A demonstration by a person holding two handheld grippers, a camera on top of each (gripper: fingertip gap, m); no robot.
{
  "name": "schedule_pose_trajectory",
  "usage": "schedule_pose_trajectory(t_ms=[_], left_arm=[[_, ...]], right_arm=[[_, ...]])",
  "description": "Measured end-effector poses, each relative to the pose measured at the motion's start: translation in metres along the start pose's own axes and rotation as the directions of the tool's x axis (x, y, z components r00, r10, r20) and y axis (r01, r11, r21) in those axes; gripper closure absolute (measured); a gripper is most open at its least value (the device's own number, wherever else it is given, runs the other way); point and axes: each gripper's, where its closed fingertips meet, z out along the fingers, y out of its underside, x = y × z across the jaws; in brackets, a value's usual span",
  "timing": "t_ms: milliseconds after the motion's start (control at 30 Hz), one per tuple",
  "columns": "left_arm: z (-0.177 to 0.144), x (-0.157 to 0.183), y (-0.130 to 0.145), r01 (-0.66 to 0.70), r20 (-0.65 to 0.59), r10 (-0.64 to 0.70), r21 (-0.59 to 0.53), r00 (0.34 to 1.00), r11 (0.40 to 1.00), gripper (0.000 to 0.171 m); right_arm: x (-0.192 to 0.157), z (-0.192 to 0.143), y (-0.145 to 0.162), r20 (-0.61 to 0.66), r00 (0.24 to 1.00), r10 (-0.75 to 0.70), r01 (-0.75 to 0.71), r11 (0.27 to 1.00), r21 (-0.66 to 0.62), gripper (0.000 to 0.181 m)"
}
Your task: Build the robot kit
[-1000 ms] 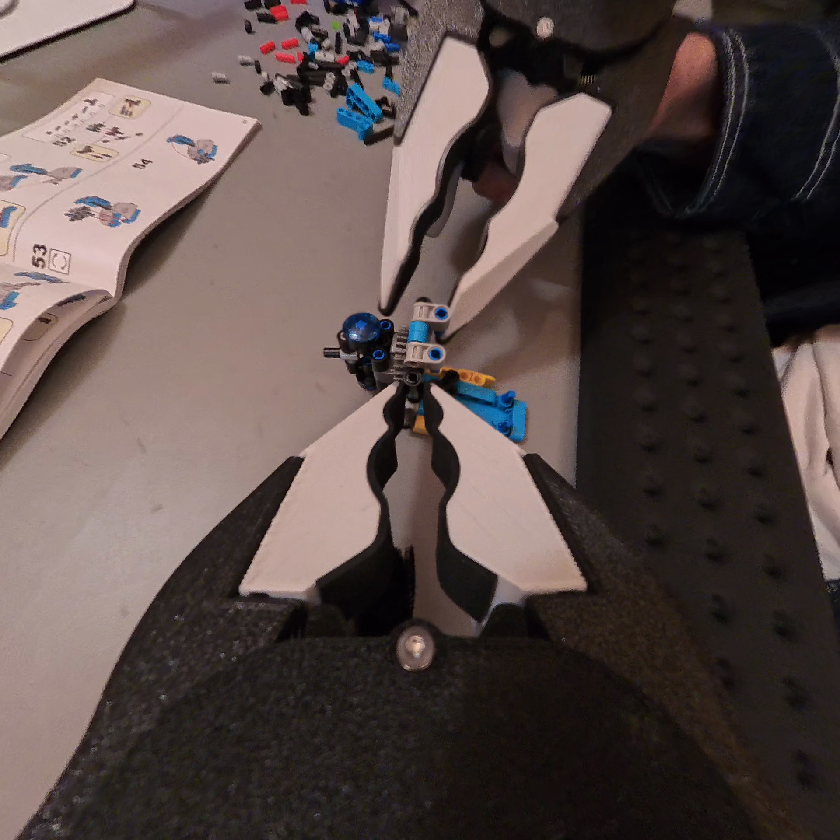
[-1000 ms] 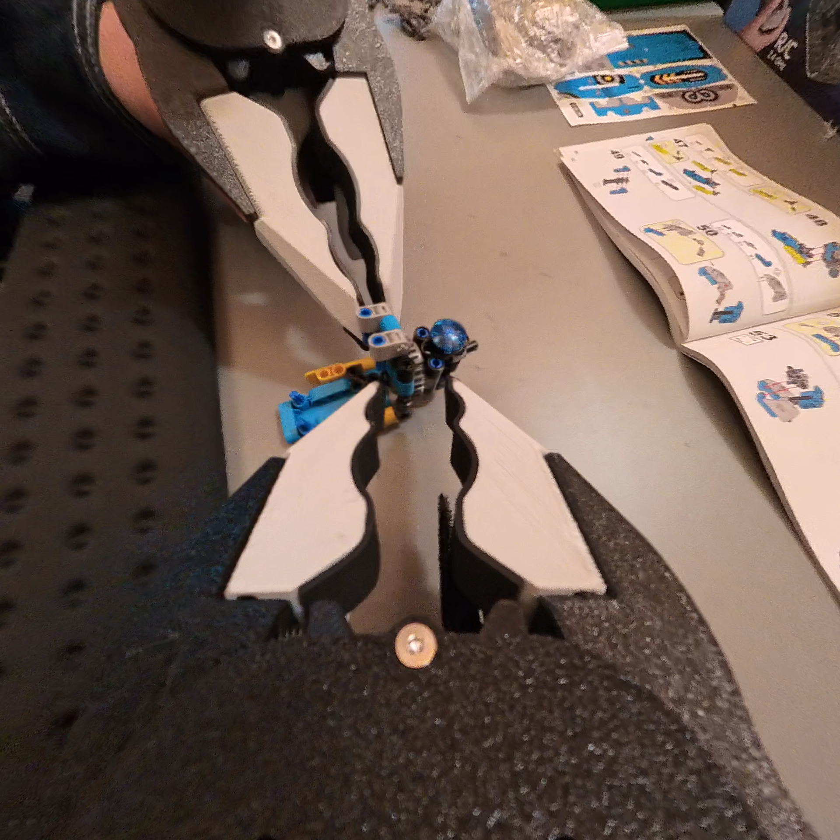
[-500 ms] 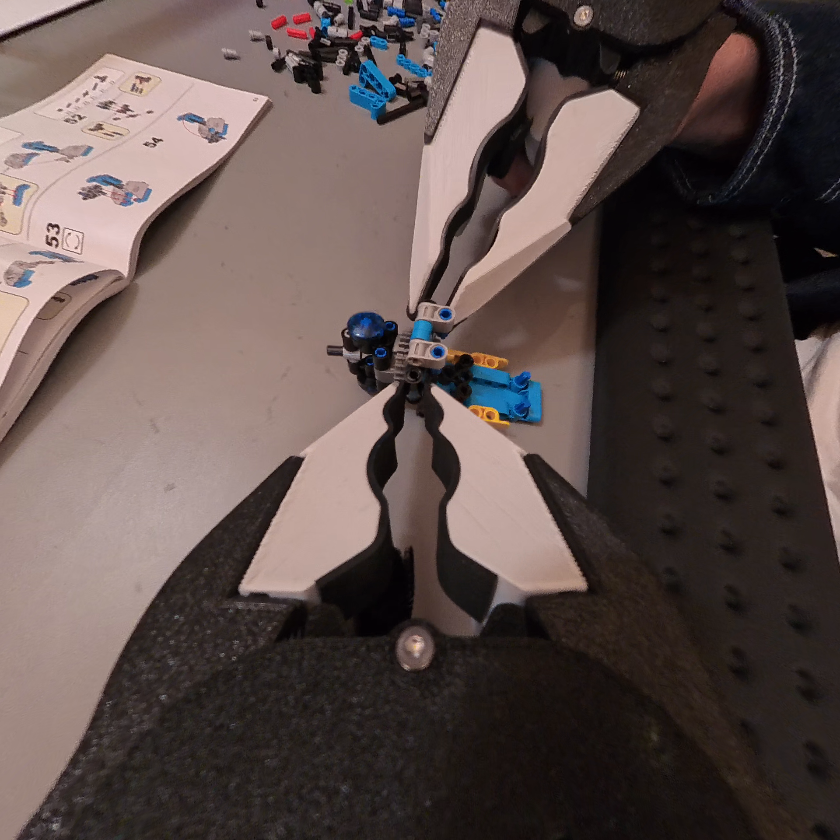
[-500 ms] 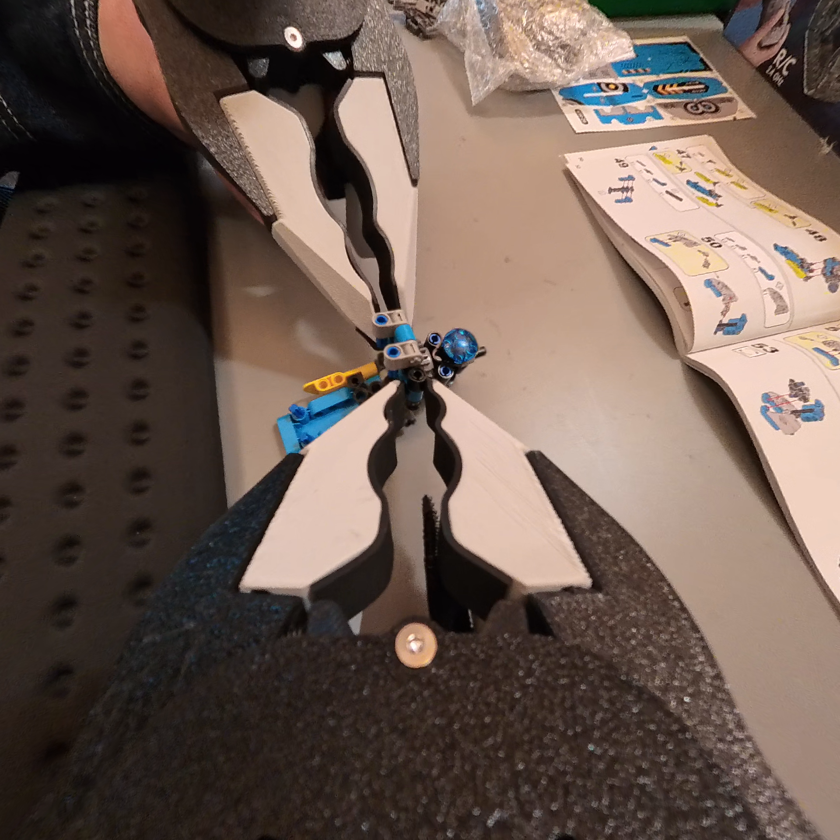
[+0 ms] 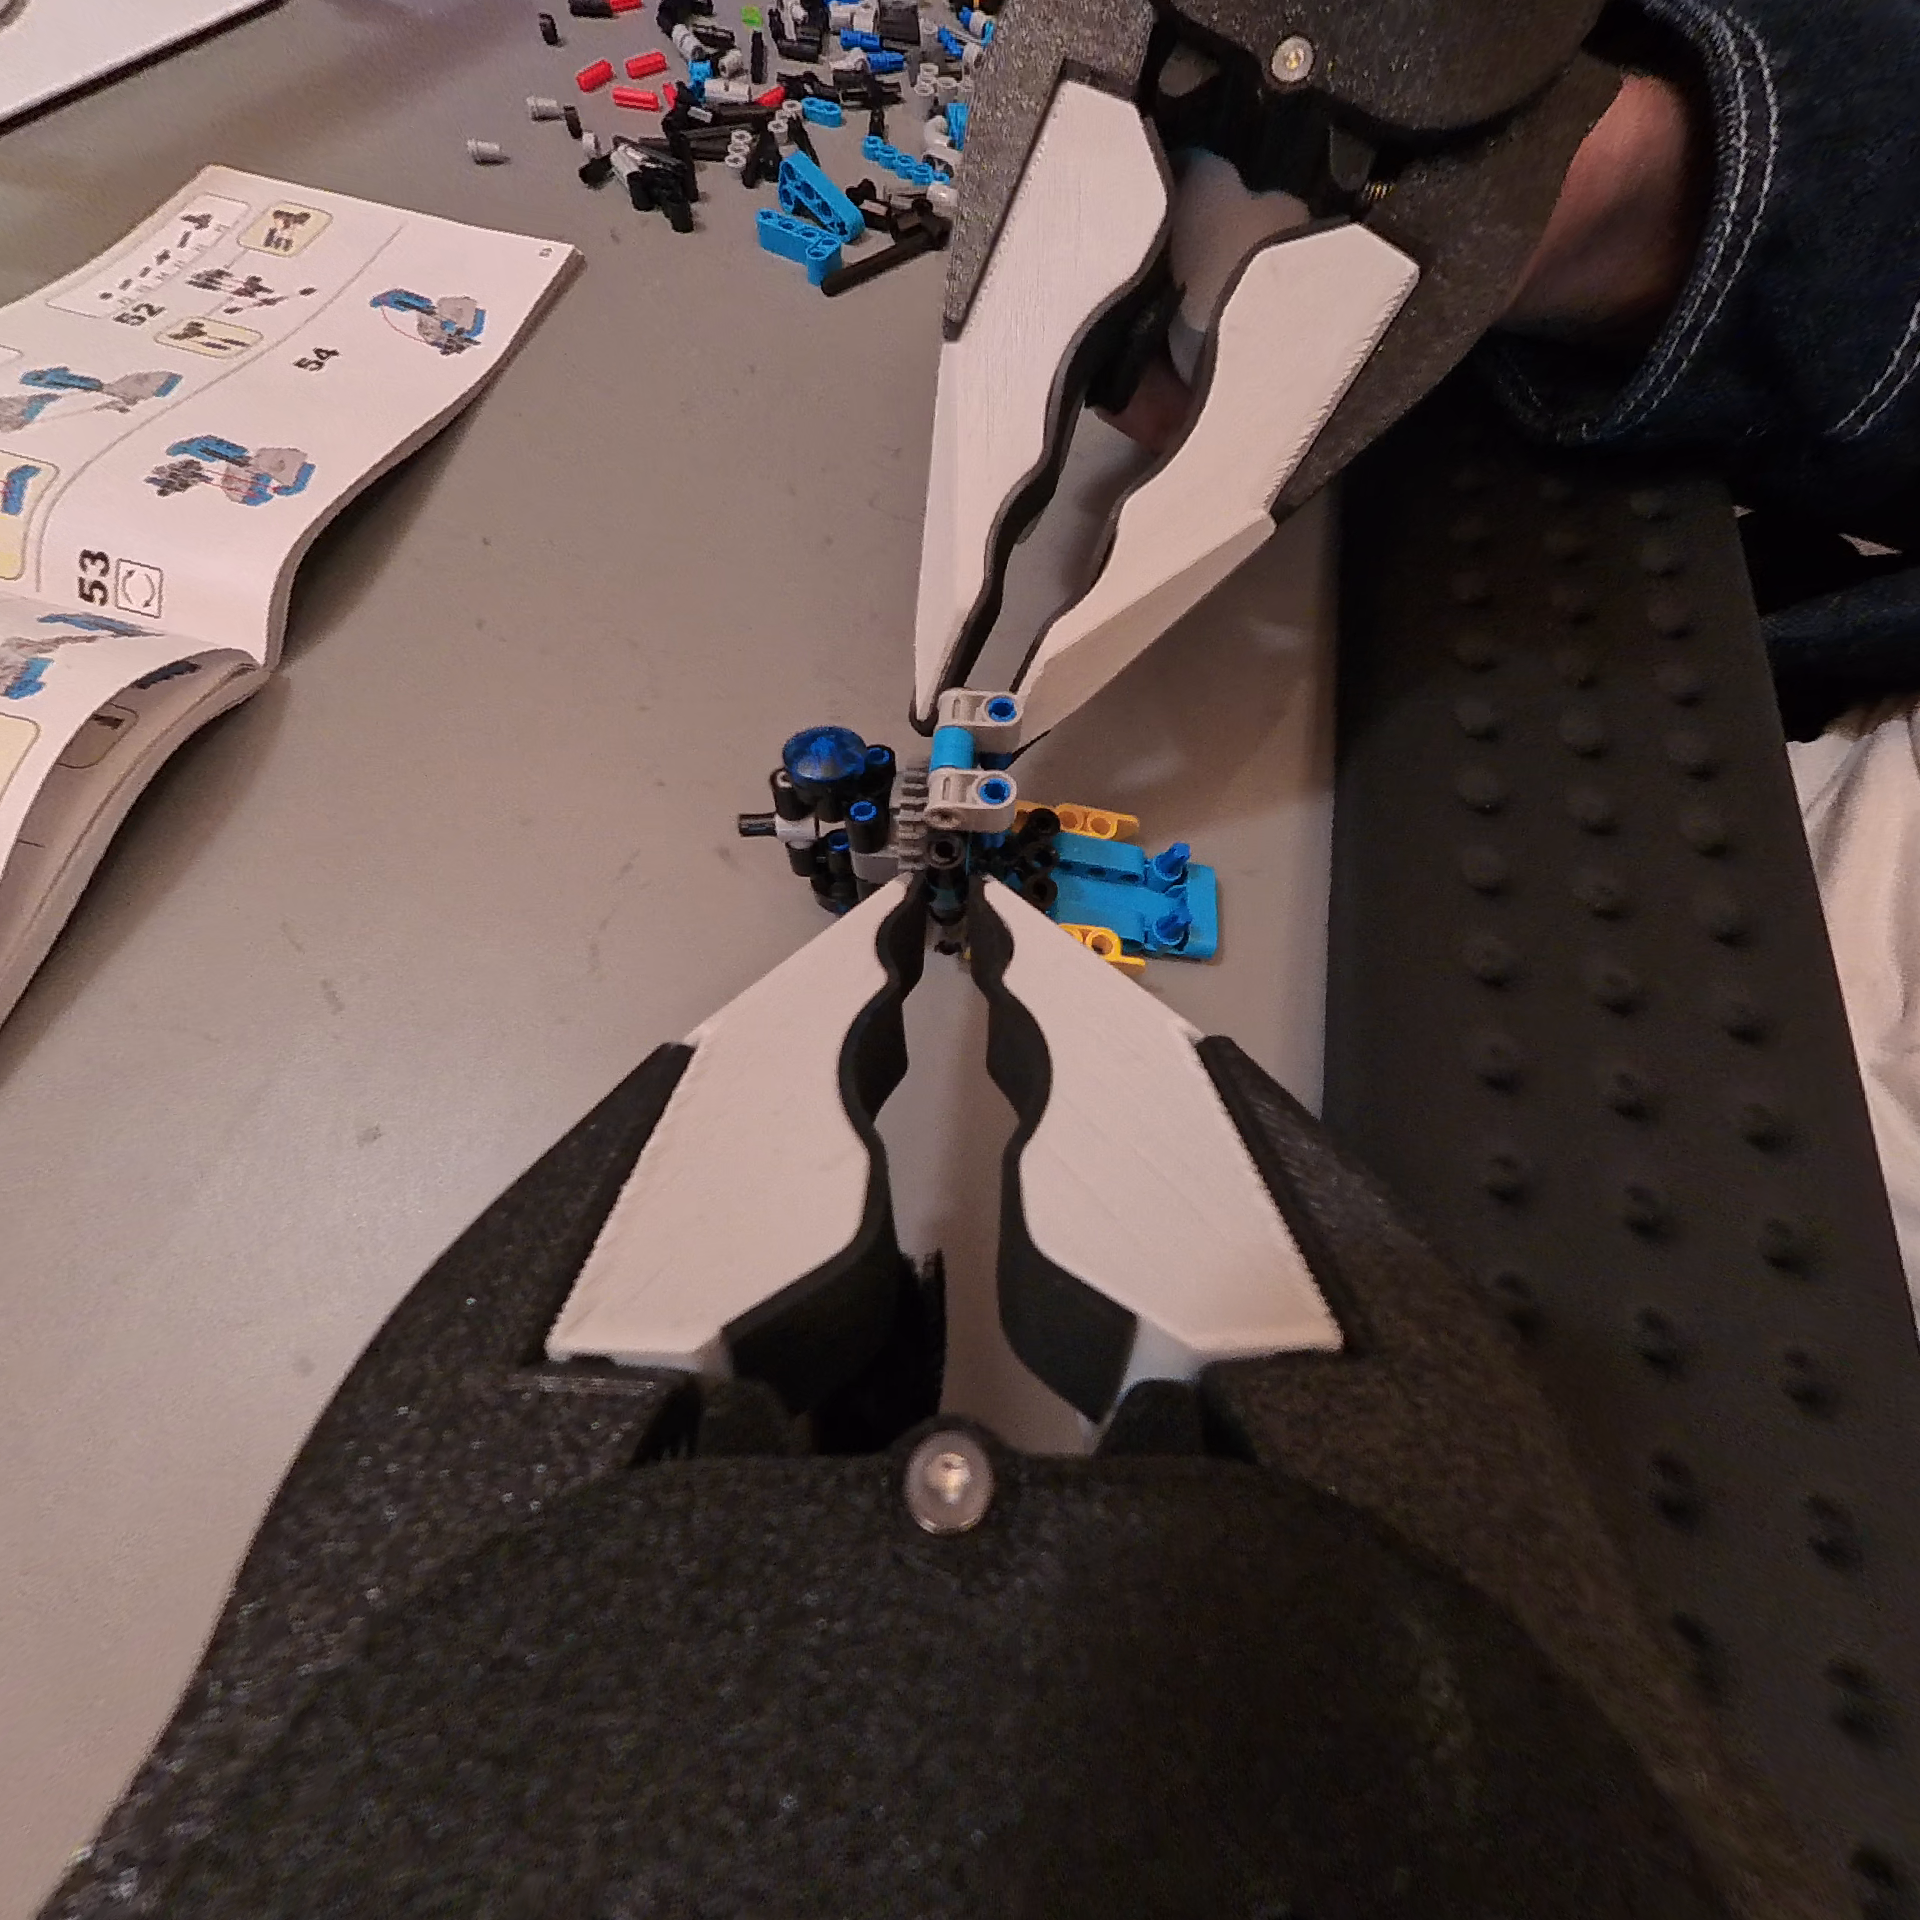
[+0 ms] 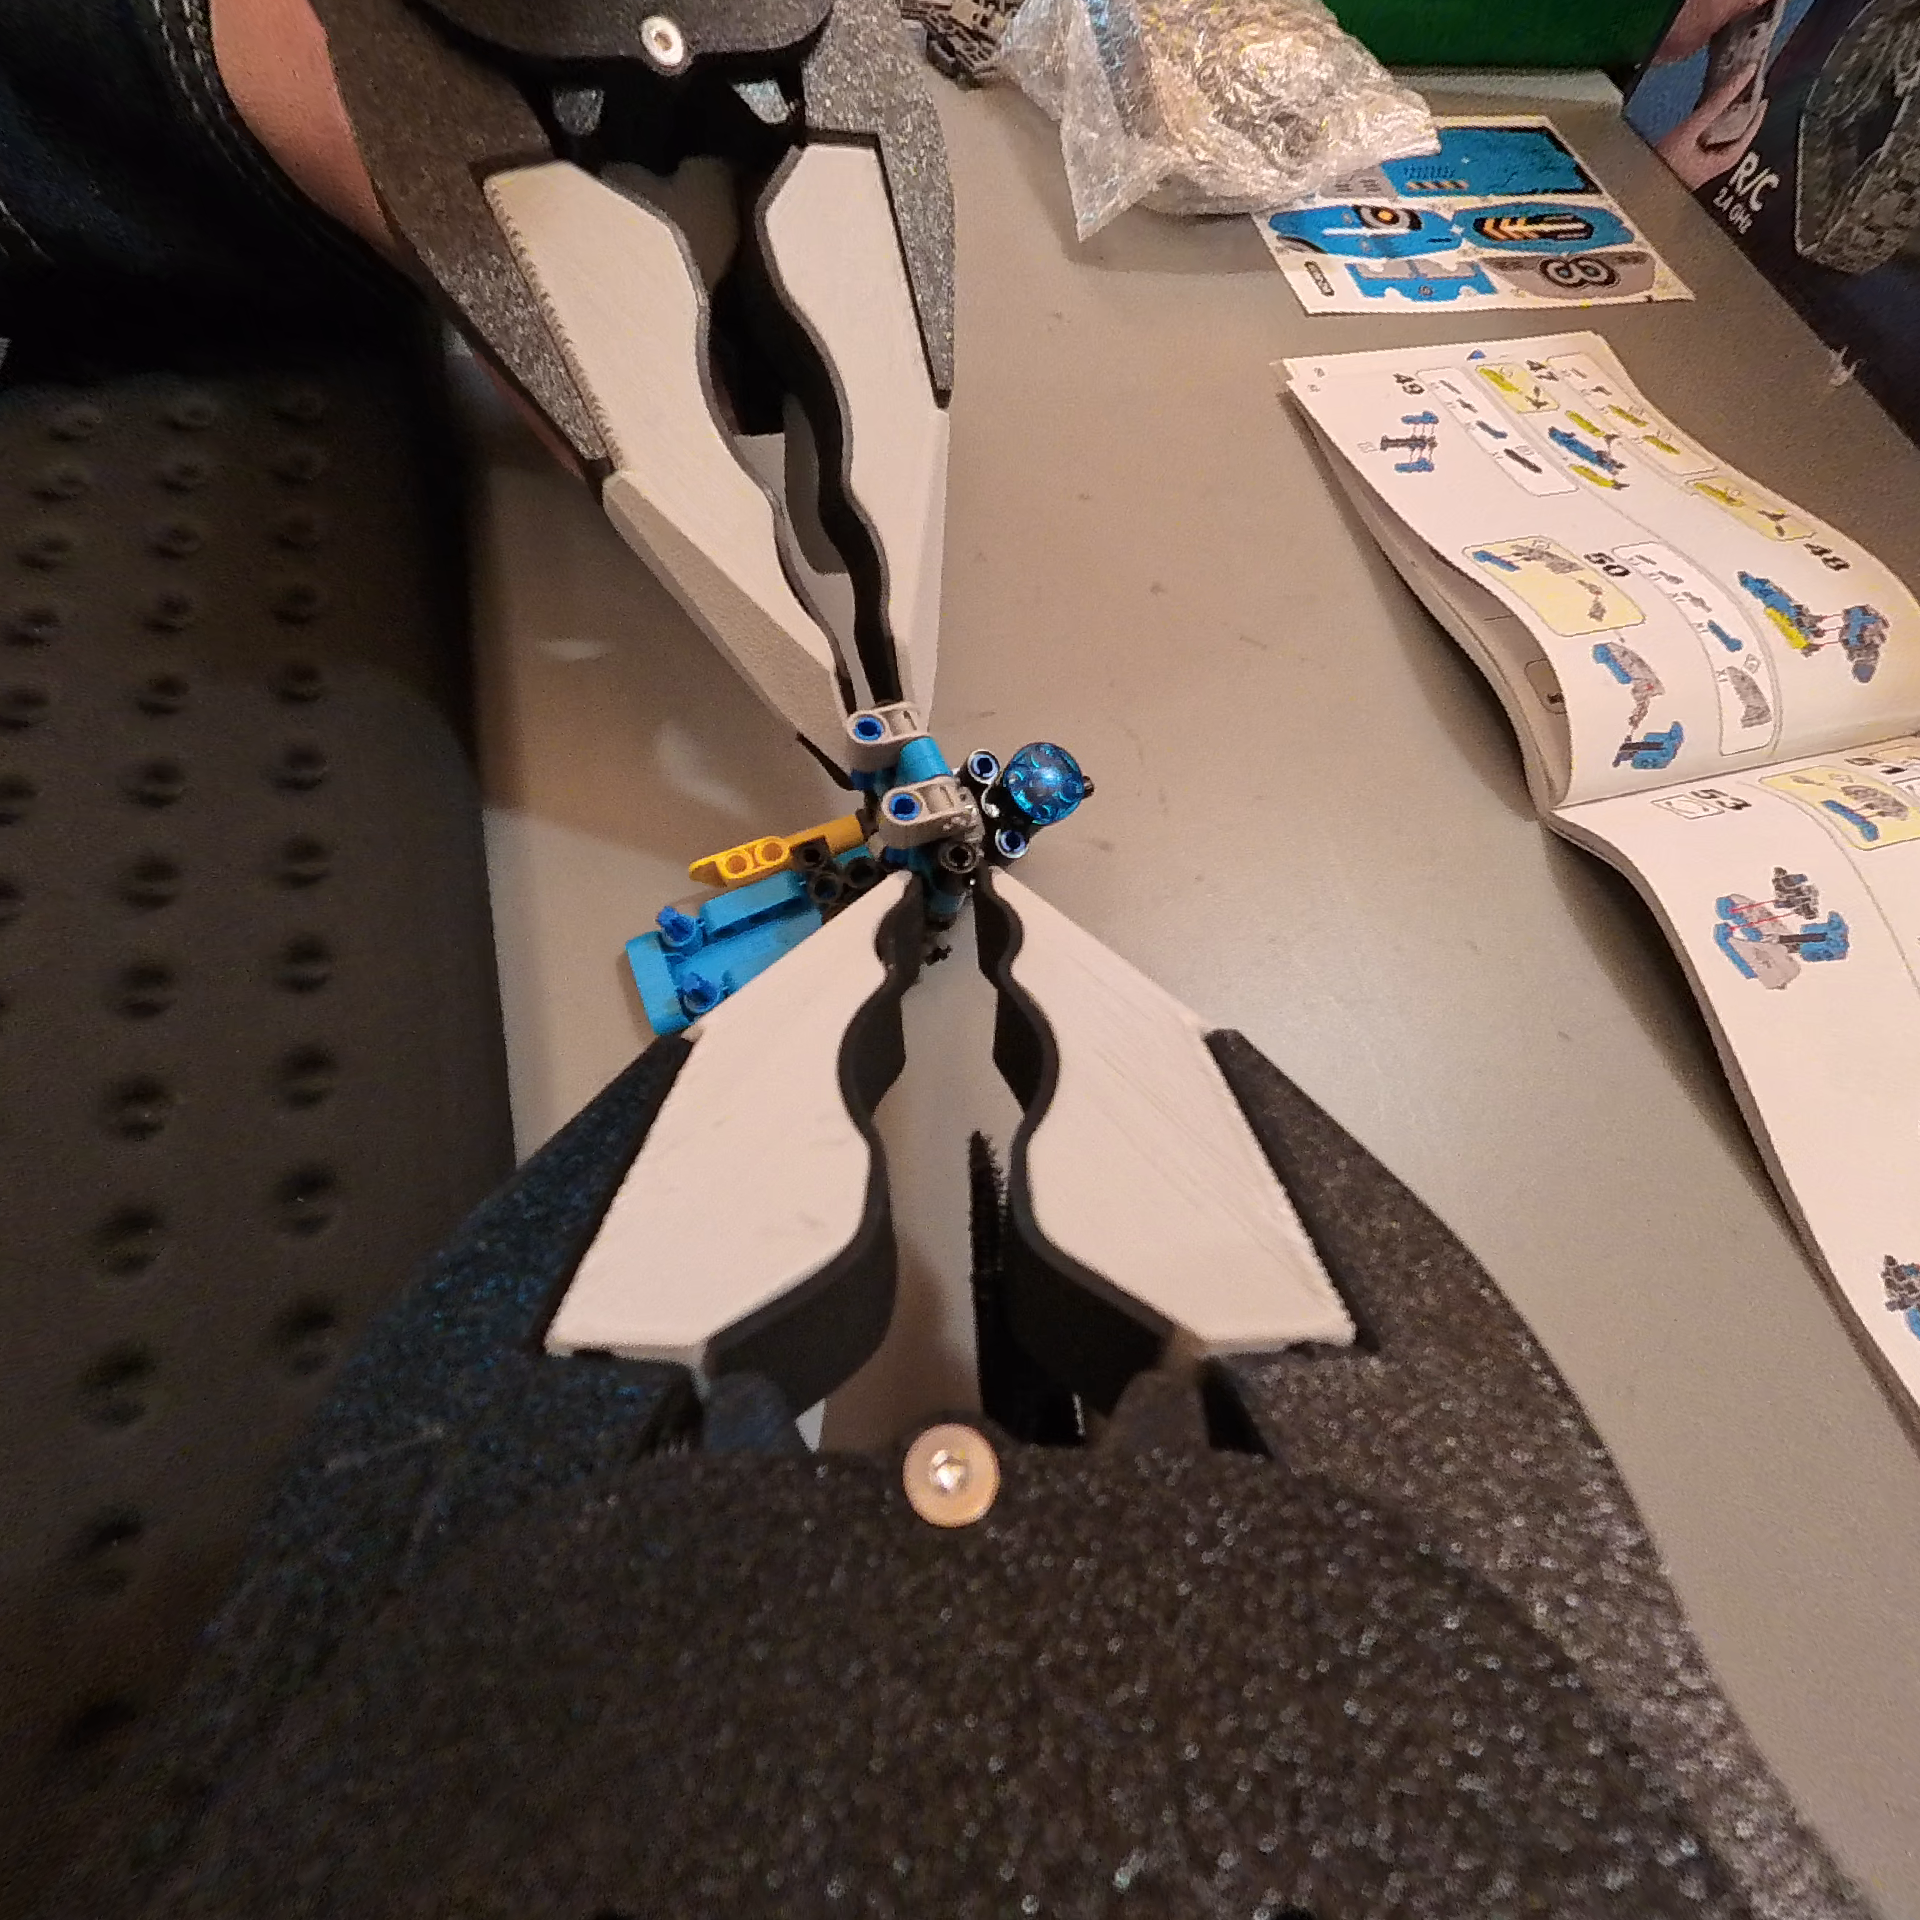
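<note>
A small brick assembly (image 5: 894, 810) of grey connectors, blue pins, a gear and a dark blue dome is held just above the grey table (image 5: 468, 935) between both grippers. My left gripper (image 5: 943, 904) is shut on its near end. My right gripper (image 5: 971, 707) comes in from the far side and is shut on the far grey connector. In the right wrist view, the right gripper (image 6: 948, 894) is shut on the assembly (image 6: 935, 810), with the left gripper (image 6: 888, 717) opposite. A light-blue and yellow part (image 5: 1132, 894) lies close beside it; I cannot tell whether it is attached.
An open instruction booklet (image 5: 208, 416) lies on the table, also in the right wrist view (image 6: 1662, 727). Loose small pieces (image 5: 790, 125) are scattered at the far edge. A plastic bag (image 6: 1195, 114), a sticker sheet (image 6: 1455, 229) and a box (image 6: 1787, 135) sit beyond. A black studded mat (image 5: 1610, 1039) borders the table.
My right gripper, open around the assembly a second ago, has shut on it. My left gripper has stayed shut on it. Both views have shifted slightly.
</note>
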Motion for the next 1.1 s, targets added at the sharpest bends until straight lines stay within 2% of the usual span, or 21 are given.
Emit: schedule_pose_trajectory(t_ms=[300, 467, 600, 800, 933, 1100], left_arm=[[0.002, 0.005, 0.001, -0.018, -0.013, 0.018, -0.008, 1.000, 1.000, 0.164], [0.002, 0.006, 0.001, 0.010, -0.027, -0.010, -0.002, 1.000, 1.000, 0.164], [0.001, 0.005, 0.001, 0.015, -0.025, -0.015, 0.000, 1.000, 1.000, 0.164], [0.001, 0.005, 0.003, -0.003, 0.001, 0.003, -0.003, 1.000, 1.000, 0.164], [0.001, 0.008, 0.002, -0.021, -0.011, 0.021, -0.002, 1.000, 1.000, 0.164], [0.004, 0.007, 0.010, 0.001, -0.022, -0.002, -0.044, 1.000, 0.999, 0.164]], right_arm=[[-0.004, -0.003, 0.004, -0.025, 0.999, -0.024, 0.023, 1.000, -0.016, 0.170], [-0.006, -0.005, 0.017, 0.001, 0.999, 0.042, -0.042, 0.998, -0.056, 0.151], [-0.011, 0.001, 0.021, 0.097, 0.991, 0.095, -0.089, 0.994, -0.066, 0.163], [-0.007, -0.007, 0.018, 0.086, 0.986, 0.141, -0.138, 0.989, -0.047, 0.161], [-0.014, -0.002, 0.025, 0.113, 0.981, 0.156, -0.148, 0.986, -0.080, 0.155], [-0.004, -0.004, 0.018, 0.122, 0.975, 0.185, -0.182, 0.983, -0.032, 0.164]])
